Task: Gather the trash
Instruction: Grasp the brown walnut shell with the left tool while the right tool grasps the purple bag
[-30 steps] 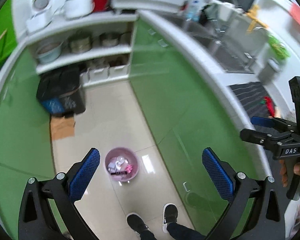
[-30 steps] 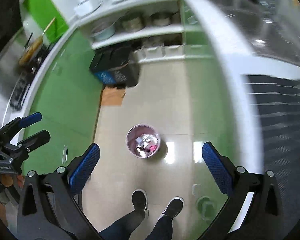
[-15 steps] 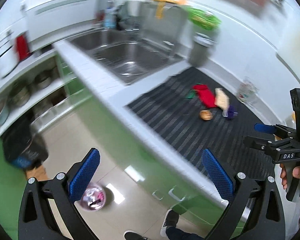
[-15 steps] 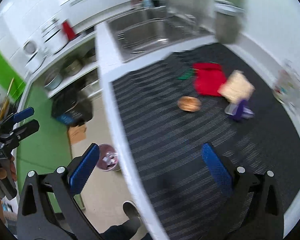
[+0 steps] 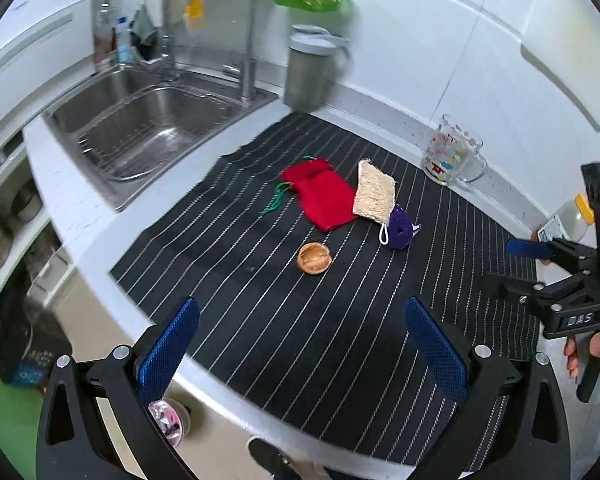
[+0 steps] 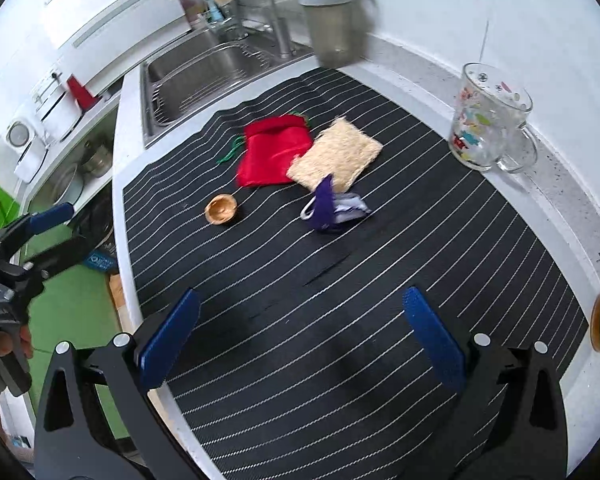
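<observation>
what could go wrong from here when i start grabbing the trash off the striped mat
The purple scrap lies against the loofah pad, and the pad overlaps the red pouch, so a tool closing there may catch the wrong item. The small brown cup sits toward the counter edge; a nudge might send it to the floor. The glass mug stands close behind the pile and could be bumped.

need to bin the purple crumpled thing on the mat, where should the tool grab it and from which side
Probably the raised purple peak of the purple wad, coming from above with the right tool. It stands higher than the flat loofah pad it touches, so fingers closing across that ridge should miss the pad.
</observation>
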`<control>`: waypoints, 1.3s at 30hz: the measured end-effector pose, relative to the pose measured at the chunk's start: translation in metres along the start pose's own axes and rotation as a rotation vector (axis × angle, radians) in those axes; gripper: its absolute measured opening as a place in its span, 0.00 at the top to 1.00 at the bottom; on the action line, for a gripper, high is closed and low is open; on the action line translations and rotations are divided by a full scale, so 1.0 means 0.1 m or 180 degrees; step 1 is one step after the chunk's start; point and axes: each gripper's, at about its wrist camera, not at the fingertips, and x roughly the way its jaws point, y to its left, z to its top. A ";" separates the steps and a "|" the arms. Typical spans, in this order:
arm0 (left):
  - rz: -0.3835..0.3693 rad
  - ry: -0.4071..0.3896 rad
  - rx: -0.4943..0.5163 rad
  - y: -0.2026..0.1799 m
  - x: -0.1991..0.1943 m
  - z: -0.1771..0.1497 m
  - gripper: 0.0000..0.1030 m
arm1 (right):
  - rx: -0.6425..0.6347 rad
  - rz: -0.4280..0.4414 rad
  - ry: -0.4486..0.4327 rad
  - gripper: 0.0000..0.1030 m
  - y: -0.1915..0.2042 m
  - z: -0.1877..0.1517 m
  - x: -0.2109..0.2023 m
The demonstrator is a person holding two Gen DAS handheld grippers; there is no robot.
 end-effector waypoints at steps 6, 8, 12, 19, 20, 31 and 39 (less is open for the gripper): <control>-0.0062 0.0194 0.0206 -0.08 0.52 0.19 0.05 | 0.0102 -0.0053 0.0073 0.03 -0.12 0.15 0.18; -0.0089 0.0270 0.0245 -0.10 0.72 0.23 0.05 | 0.0140 -0.0058 0.0106 0.03 -0.16 0.18 0.25; -0.0082 0.0396 0.0350 -0.13 1.03 0.26 0.05 | 0.0238 -0.0075 0.0178 0.03 -0.25 0.21 0.40; -0.0049 0.0483 0.0423 -0.11 1.32 0.27 0.26 | 0.0359 -0.0098 0.0226 0.03 -0.36 0.26 0.55; -0.0052 0.0492 0.0421 -0.11 1.34 0.26 0.32 | 0.0366 -0.0098 0.0229 0.03 -0.37 0.26 0.57; -0.0107 0.0526 0.0370 -0.06 1.35 0.30 0.66 | 0.0309 -0.0047 0.0264 0.03 -0.32 0.37 0.72; -0.0132 0.0405 0.0231 0.04 1.10 0.42 0.66 | 0.0154 -0.0030 0.0331 0.03 -0.23 0.49 0.99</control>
